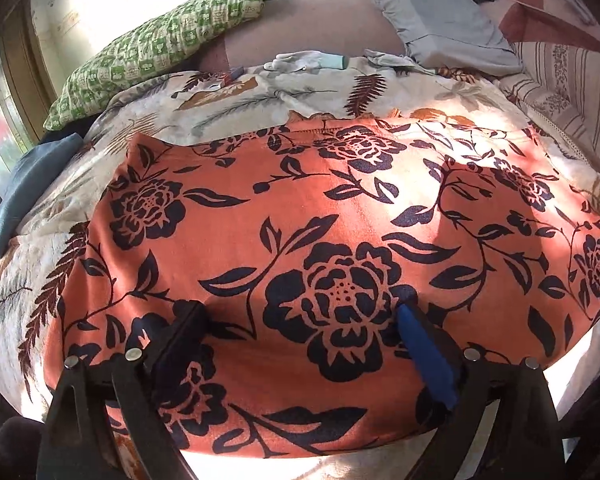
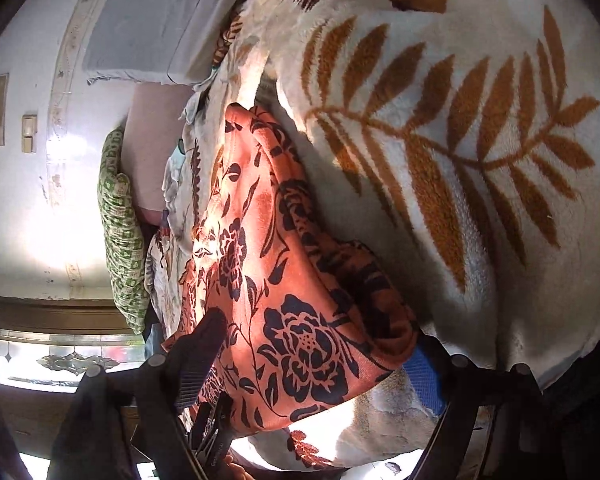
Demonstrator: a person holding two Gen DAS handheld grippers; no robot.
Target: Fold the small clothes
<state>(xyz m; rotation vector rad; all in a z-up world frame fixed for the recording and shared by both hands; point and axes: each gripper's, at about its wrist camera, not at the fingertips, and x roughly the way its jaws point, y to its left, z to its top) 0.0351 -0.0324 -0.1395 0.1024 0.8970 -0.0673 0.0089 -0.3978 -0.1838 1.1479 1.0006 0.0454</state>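
While fingers [image 1: 300, 334] spread wide, orange floral garment [image 1: 340, 264] between

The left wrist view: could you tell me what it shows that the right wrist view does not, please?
Only the left wrist view shows the blue cloth and the striped bedding. Only the right wrist view shows the wall switch and the garment's bunched corner. Both show the orange floral garment, green patterned pillow and leaf-print blanket.

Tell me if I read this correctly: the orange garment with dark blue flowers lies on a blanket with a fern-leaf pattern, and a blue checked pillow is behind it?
Not quite: the checked pillow is green, as the left wrist view shows. The rest holds: the orange garment lies on the fern-leaf blanket.
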